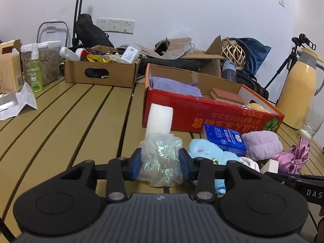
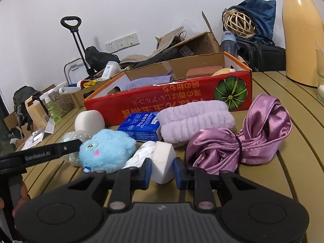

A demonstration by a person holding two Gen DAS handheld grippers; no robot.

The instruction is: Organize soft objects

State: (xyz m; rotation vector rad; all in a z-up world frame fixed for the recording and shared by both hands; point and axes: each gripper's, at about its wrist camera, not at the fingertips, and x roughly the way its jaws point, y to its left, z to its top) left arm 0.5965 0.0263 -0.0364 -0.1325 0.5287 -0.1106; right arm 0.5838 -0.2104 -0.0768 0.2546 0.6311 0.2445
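where it sits crumpled, clear glittery bag (image 1: 161,158) shimmers iridescent.

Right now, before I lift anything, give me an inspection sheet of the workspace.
Surface: slatted tan table, bare at near left.
Job's things: red box holds a purple towel and sponges; in front lie a blue plush, tissue pack, lilac headband, satin cloth, white roll.
Clutter: brown box of bottles, spray bottle, thermos, papers.
Grippers: left gripper jaws pressing a glittery bag; right gripper jaws around a white block.
Cables: nothing seen.
Surroundings: white wall, sockets, tripod, bags.
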